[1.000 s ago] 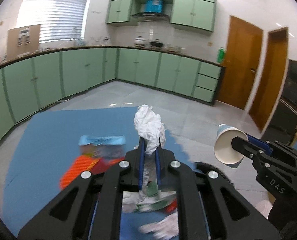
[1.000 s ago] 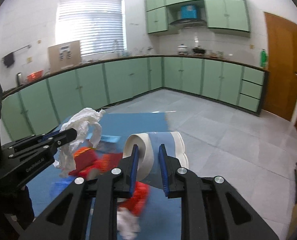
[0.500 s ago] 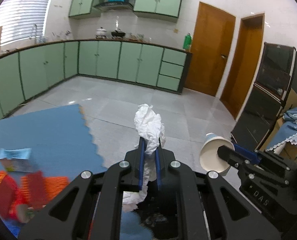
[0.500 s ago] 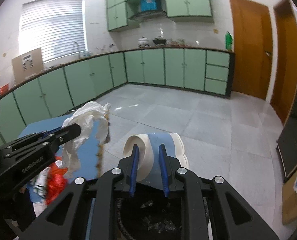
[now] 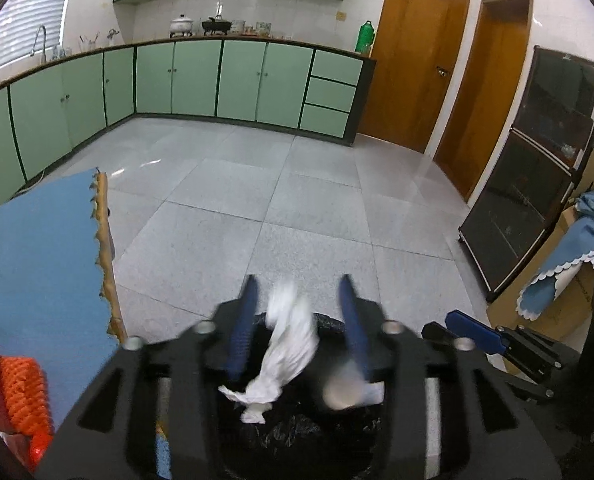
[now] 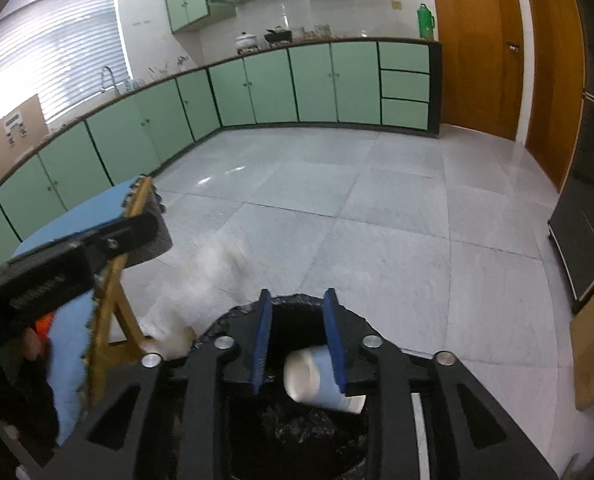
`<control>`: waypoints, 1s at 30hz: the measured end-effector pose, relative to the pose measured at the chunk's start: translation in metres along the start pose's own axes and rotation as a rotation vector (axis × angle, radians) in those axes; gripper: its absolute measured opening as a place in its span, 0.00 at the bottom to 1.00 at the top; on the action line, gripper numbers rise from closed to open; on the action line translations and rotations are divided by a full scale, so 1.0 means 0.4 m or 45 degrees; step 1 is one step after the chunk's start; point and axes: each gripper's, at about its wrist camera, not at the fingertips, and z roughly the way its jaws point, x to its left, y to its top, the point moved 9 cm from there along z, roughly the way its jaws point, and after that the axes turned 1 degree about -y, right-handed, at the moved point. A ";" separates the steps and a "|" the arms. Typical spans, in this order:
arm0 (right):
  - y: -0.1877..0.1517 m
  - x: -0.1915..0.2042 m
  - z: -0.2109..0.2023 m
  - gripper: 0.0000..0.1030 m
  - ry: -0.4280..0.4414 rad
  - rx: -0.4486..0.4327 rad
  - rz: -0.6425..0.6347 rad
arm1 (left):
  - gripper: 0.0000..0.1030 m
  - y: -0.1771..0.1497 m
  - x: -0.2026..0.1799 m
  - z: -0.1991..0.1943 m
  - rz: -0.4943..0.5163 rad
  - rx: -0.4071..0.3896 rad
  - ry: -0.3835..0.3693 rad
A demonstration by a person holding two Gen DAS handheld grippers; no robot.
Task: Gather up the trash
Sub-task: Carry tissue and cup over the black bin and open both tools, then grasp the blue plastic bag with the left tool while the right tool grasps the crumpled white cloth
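Observation:
A bin lined with a black bag (image 5: 297, 436) stands on the floor right under both grippers. My left gripper (image 5: 297, 324) hangs over it with its jaws opening. The crumpled white tissue (image 5: 289, 348) is dropping between the blue fingers (image 5: 241, 332), blurred and free of the pads. My right gripper (image 6: 297, 338) is also over the bin (image 6: 297, 300), jaws opening. The paper cup (image 6: 317, 380) lies tipped just below them, falling into the bag. In the left wrist view the cup (image 5: 345, 392) shows inside the bin, with the right gripper (image 5: 441, 322) beside it.
A table under a blue cloth (image 5: 37, 264) stands close on the left, with orange net trash (image 5: 21, 392) on it and a wooden leg (image 6: 113, 312) next to the bin. Black cabinets (image 5: 537, 200) and a cloth-draped box (image 5: 577, 268) stand to the right. Grey tiled floor lies ahead.
Both grippers swung from over the table to over the bin and came lower. Their jaws have opened, letting go of the tissue and the cup, which now fall.

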 end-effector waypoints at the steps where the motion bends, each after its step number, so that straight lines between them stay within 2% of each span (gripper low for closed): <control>1: -0.003 -0.004 -0.004 0.40 -0.005 0.000 0.008 | 0.50 0.002 0.004 -0.003 0.000 -0.003 0.006; 4: 0.001 -0.003 -0.032 0.59 -0.044 -0.036 0.018 | 0.56 0.017 0.019 -0.034 0.001 -0.025 0.019; 6: 0.005 0.002 -0.056 0.79 -0.074 -0.069 0.025 | 0.62 0.031 0.033 -0.069 -0.011 -0.052 0.030; 9: 0.026 0.029 -0.100 0.91 -0.093 -0.120 0.031 | 0.66 0.050 0.061 -0.142 -0.008 -0.101 0.074; 13: 0.038 0.089 -0.173 0.93 -0.074 -0.193 0.035 | 0.71 0.054 0.115 -0.263 -0.024 -0.166 0.138; 19: 0.048 0.235 -0.251 0.94 0.019 -0.281 0.006 | 0.72 0.008 0.241 -0.444 -0.016 -0.218 0.306; 26: 0.005 0.418 -0.276 0.94 0.142 -0.287 -0.053 | 0.72 -0.070 0.440 -0.632 -0.119 -0.234 0.516; 30: -0.040 0.522 -0.276 0.94 0.189 -0.274 -0.128 | 0.72 -0.125 0.494 -0.704 -0.167 -0.212 0.572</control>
